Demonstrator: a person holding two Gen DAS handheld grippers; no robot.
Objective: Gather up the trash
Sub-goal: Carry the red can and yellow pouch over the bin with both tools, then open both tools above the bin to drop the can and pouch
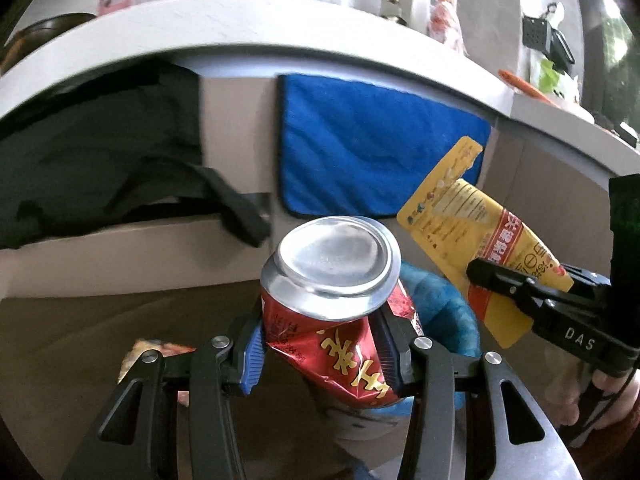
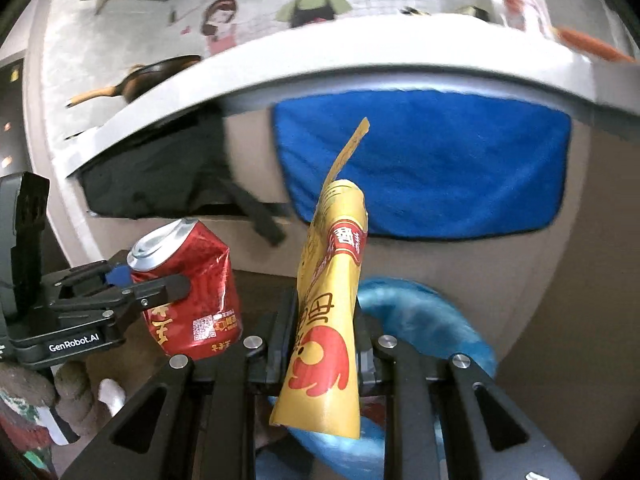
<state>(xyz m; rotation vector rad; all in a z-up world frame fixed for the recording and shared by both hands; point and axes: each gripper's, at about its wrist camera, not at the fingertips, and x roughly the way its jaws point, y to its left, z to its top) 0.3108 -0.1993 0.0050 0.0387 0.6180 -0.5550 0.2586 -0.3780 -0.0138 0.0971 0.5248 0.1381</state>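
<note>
My left gripper [image 1: 326, 344] is shut on a crushed red can [image 1: 332, 312] with yellow characters, its silver end toward the camera. The can [image 2: 188, 284] and left gripper [image 2: 160, 280] also show at the left of the right wrist view. My right gripper [image 2: 324, 332] is shut on a yellow snack wrapper [image 2: 328, 320] with red print, held upright. The wrapper [image 1: 472, 232] and right gripper [image 1: 496, 284] show at the right of the left wrist view. Both items hang above a bin lined with a blue bag [image 2: 432, 320], also seen behind the can [image 1: 444, 308].
A blue cloth [image 1: 376, 148] hangs from the white counter edge [image 1: 248, 36] ahead. Dark cloth [image 1: 100, 152] fills an open shelf to the left. A snack packet [image 1: 152, 350] lies on the brown floor at lower left. A pan [image 2: 148, 76] sits on the counter.
</note>
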